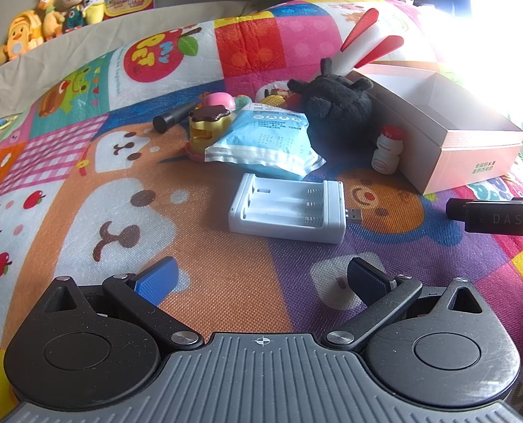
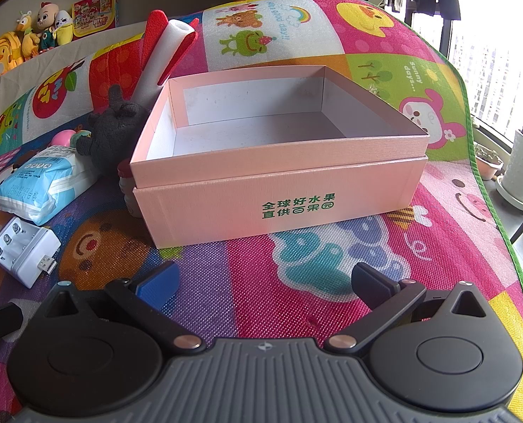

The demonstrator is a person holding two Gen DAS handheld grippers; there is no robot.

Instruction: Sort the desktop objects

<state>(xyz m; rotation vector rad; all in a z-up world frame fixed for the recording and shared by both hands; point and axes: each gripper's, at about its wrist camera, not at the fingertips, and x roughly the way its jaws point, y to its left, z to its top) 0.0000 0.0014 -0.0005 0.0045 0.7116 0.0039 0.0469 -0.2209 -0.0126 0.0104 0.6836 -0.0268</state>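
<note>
Two handheld grippers hover over a brightly patterned play mat (image 1: 198, 296) scattered with small household things, at what looks like the very start of sorting. The left gripper (image 1: 261, 276) has its fingers spread wide and released, with nothing between them. Straight ahead of it, a little up the mat, lies a white battery charger (image 1: 286, 208), empty slots facing up, its long axis running across the view from left to right and its USB plug poking out on the right end. Because the charger lies crosswise to the fingers, the left hand would likely need to reach forward and close across its shorter width. Beyond the charger sit a blue and white sealed packet (image 1: 265, 137), a yellow toy pudding (image 1: 208, 127), a black cylinder (image 1: 173, 118), a black plush toy (image 1: 335, 98) and a small white yogurt bottle (image 1: 386, 149) with a red cap standing just beside the box. The right gripper (image 2: 263, 283) is likewise wide open and empty, and faces a pink cardboard box (image 2: 279, 197) with green printed characters on its front. The box sits open topped; the white interior that shows is bare, though the near part of the floor is hidden behind the front wall. From the right gripper the charger lies off to the left, so the left hand appears nearer to it, while the right hand is nearer the box. A white foam tube with red fins (image 2: 162, 53) rests behind the box.
</note>
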